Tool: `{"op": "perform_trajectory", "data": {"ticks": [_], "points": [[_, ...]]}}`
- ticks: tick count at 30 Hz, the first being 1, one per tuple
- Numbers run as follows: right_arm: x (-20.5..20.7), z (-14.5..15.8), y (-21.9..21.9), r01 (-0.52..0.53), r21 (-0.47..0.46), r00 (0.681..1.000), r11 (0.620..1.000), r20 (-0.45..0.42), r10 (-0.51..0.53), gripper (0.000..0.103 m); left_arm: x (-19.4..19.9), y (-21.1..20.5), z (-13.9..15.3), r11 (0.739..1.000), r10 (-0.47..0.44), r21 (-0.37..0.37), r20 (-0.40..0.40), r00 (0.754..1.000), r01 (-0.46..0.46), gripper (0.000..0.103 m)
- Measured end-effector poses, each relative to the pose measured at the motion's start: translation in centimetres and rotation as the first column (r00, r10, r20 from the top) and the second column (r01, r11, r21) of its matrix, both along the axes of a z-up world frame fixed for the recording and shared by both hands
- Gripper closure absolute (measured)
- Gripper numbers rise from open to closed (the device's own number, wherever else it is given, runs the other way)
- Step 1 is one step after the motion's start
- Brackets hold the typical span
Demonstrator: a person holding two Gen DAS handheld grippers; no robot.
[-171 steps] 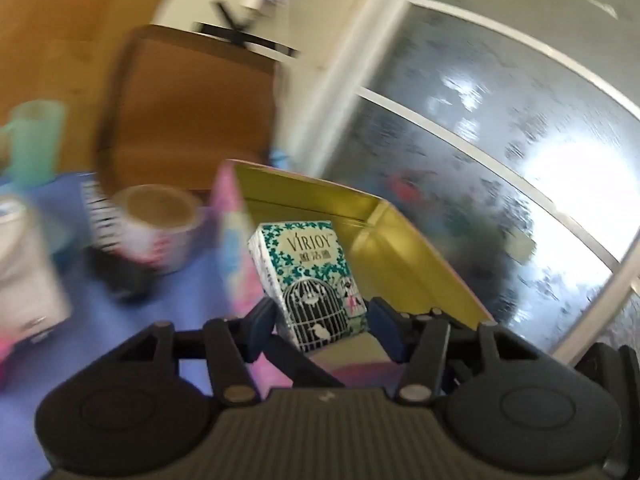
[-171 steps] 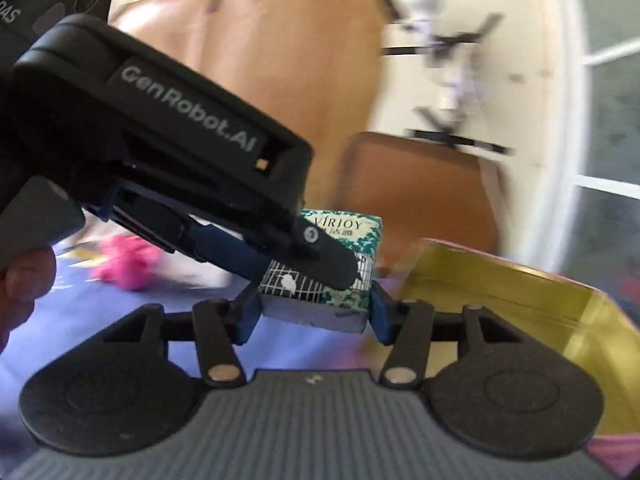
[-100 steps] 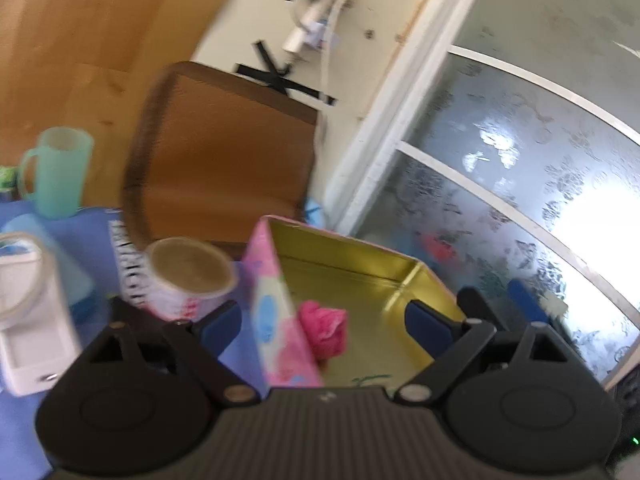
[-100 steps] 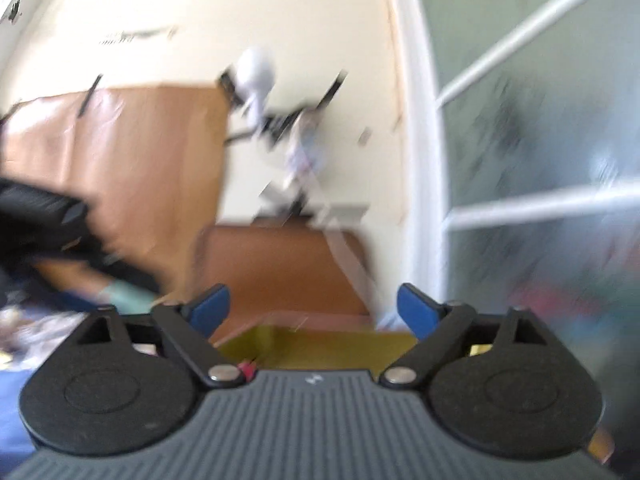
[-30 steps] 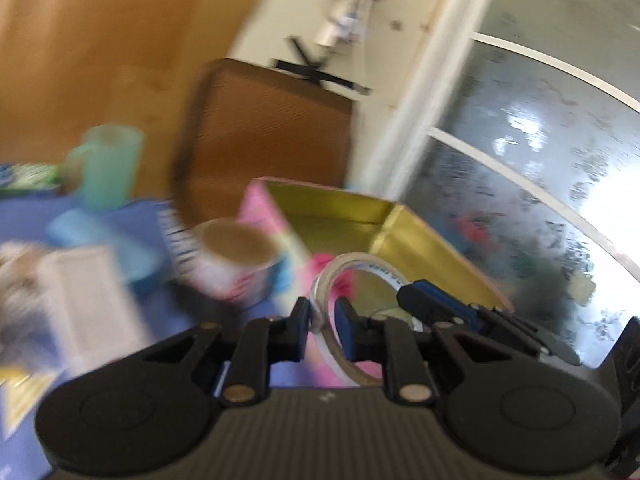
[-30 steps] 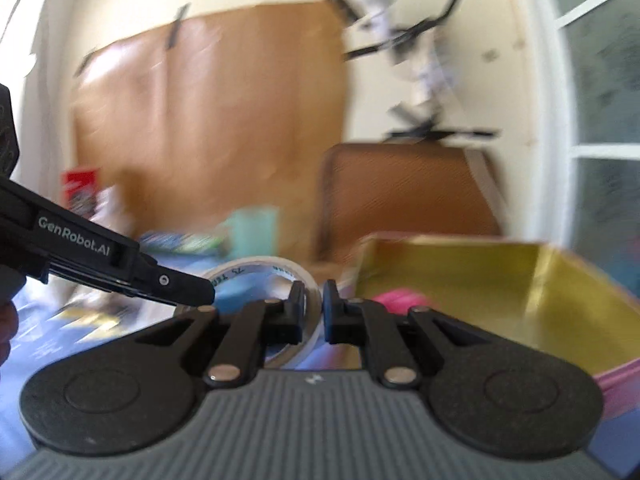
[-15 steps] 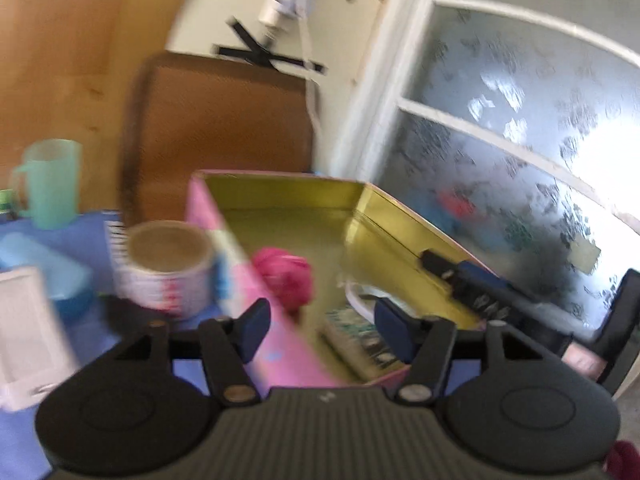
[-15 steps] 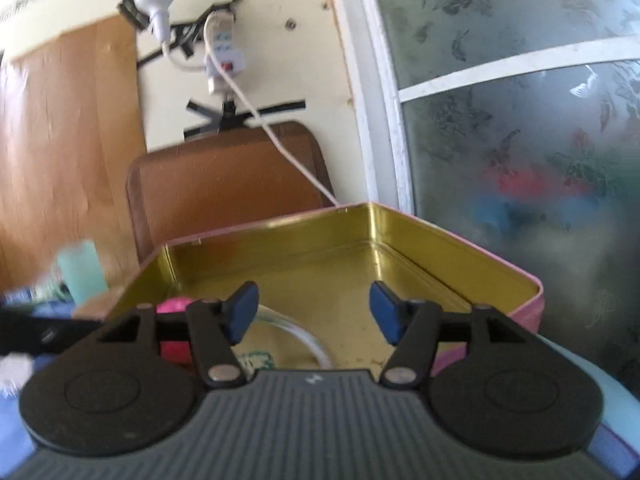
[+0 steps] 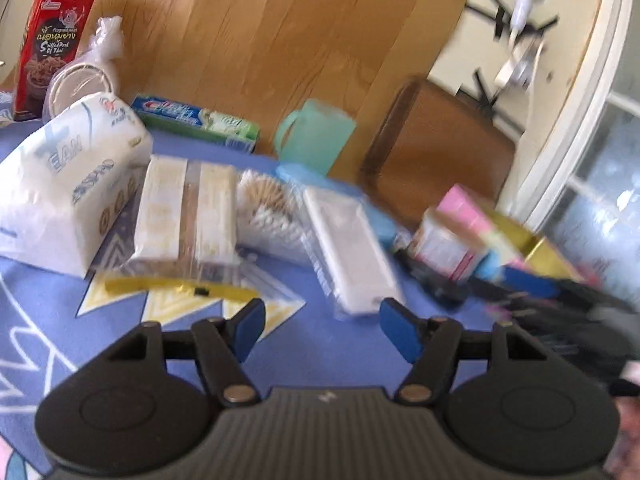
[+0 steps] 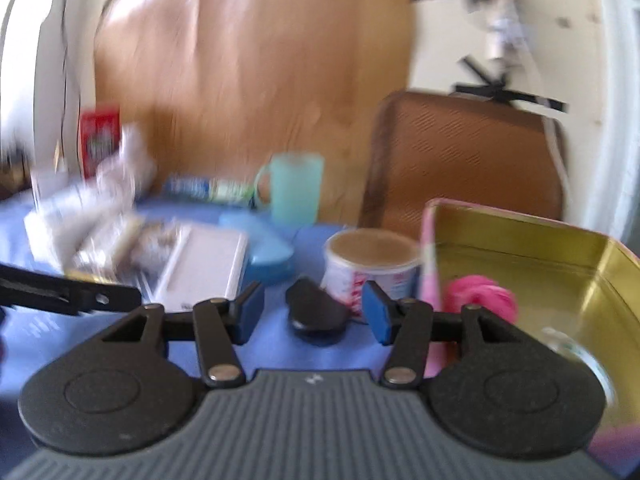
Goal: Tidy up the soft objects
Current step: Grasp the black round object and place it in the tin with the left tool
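Observation:
My left gripper (image 9: 322, 330) hangs low over the blue cloth, its jaws opening with nothing between them. Ahead of it lie a white tissue pack (image 9: 68, 196), a clear pack of pale pads (image 9: 184, 212), a bag of cotton swabs (image 9: 268, 208) and a flat white box (image 9: 348, 252). My right gripper (image 10: 312, 312) has its jaws closing on nothing; a small black object (image 10: 316, 312) rests on the cloth beyond them. The pink tin (image 10: 520, 240) at its right holds a pink soft ball (image 10: 480, 298) and a tape ring (image 10: 576, 356).
A paper cup (image 10: 372, 260) stands against the tin's left wall. Behind are a green mug (image 9: 316, 136), a toothpaste box (image 9: 196, 120), a red snack box (image 9: 52, 40) and a wooden panel. A brown chair back (image 10: 464, 160) rises behind the tin. The views are blurred.
A second ago both grippers were shut on the tape ring; it now lies in the tin. Both grippers have let go and swung left, away from the tin, toward the packs.

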State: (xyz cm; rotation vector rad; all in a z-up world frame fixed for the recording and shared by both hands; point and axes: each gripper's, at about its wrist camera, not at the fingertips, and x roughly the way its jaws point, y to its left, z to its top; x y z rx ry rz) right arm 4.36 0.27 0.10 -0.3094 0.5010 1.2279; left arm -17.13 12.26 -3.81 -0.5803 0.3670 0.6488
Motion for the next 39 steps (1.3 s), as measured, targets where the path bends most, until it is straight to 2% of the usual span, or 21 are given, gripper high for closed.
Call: {"op": "perform_trajectory", "data": {"ticks": [3, 5, 7, 11, 13, 15, 20, 24, 26, 28, 31, 34, 35, 36, 37, 39], "points": [[-0.4, -1.2, 3.3, -0.011, -0.106, 0.996, 0.994, 0.090, 0.021, 0.047, -0.2, -0.1, 0.1, 1.000, -0.018, 0.004, 0.007, 1.000, 0.018, 0.035], [0.0, -1.9, 4.5, -0.004, -0.159, 0.994, 0.987, 0.110, 0.022, 0.047, -0.1, -0.4, 0.2, 0.999, -0.034, 0.021, 0.011, 0.999, 0.034, 0.033], [0.7, -2.3, 5.0, 0.007, -0.202, 0.995, 0.979, 0.100, 0.014, 0.047, -0.1, -1.0, 0.2, 0.998, -0.042, 0.037, 0.016, 0.999, 0.041, 0.031], [1.4, -3.2, 5.9, 0.004, -0.261, 1.000, 0.965, 0.016, 0.001, 0.046, -0.1, -1.2, 0.0, 0.998, -0.046, 0.045, 0.022, 0.999, 0.045, 0.029], [1.8, -3.4, 5.6, 0.010, -0.246, 0.998, 0.969, -0.054, -0.023, 0.051, -0.2, -1.2, 0.0, 0.998, -0.043, 0.039, 0.024, 0.999, 0.042, 0.029], [1.9, -3.0, 4.8, 0.003, -0.235, 0.994, 0.972, -0.109, -0.029, 0.051, -0.3, -1.1, -0.1, 0.999, -0.039, 0.030, 0.029, 0.999, 0.038, 0.029], [-0.9, -2.0, -0.1, -0.042, -0.181, 0.988, 0.983, -0.157, 0.013, 0.051, -0.3, -1.0, -0.4, 0.999, -0.047, -0.018, 0.036, 0.998, 0.048, 0.029], [-3.4, -0.9, -5.7, -0.092, -0.128, 0.975, 0.987, -0.211, 0.064, 0.051, 0.3, -1.4, -0.6, 0.990, -0.116, -0.078, 0.053, 0.992, 0.120, 0.030], [-4.5, -0.6, -8.0, -0.149, -0.086, 0.961, 0.985, -0.249, 0.123, 0.051, 1.2, -2.2, -0.8, 0.973, -0.180, -0.131, 0.076, 0.981, 0.189, 0.030], [-5.8, -0.4, -9.6, -0.192, -0.056, 0.956, 0.980, -0.237, 0.174, 0.050, 2.4, -3.3, -0.7, 0.958, -0.234, -0.158, 0.049, 0.971, 0.239, 0.032], [-6.9, -0.4, -10.2, -0.215, -0.046, 0.962, 0.975, -0.183, 0.204, 0.046, 3.9, -4.9, -0.3, 0.957, -0.249, -0.166, -0.051, 0.967, 0.237, 0.033], [-6.8, -0.4, -10.3, -0.217, -0.034, 0.958, 0.976, -0.198, 0.206, 0.045, 3.7, -5.1, -0.1, 0.945, -0.232, -0.245, -0.040, 0.972, 0.215, 0.033], [-6.7, -0.3, -10.5, -0.219, -0.029, 0.957, 0.975, -0.201, 0.209, 0.045, 3.5, -5.1, -0.2, 0.938, -0.230, -0.273, -0.023, 0.973, 0.215, 0.034], [-6.7, -0.4, -10.2, -0.220, -0.026, 0.956, 0.975, -0.203, 0.210, 0.045, 3.5, -5.2, -0.3, 0.933, -0.229, -0.289, -0.014, 0.973, 0.215, 0.043], [-6.8, -0.5, -10.5, -0.223, -0.021, 0.956, 0.975, -0.203, 0.214, 0.045, 3.8, -5.8, -0.5, 0.933, -0.226, -0.290, -0.016, 0.974, 0.212, 0.047], [-7.1, -0.7, -11.0, -0.227, -0.009, 0.956, 0.974, -0.195, 0.220, 0.051, 4.5, -6.1, -0.5, 0.943, -0.215, -0.271, -0.047, 0.975, 0.195, 0.065]]}}
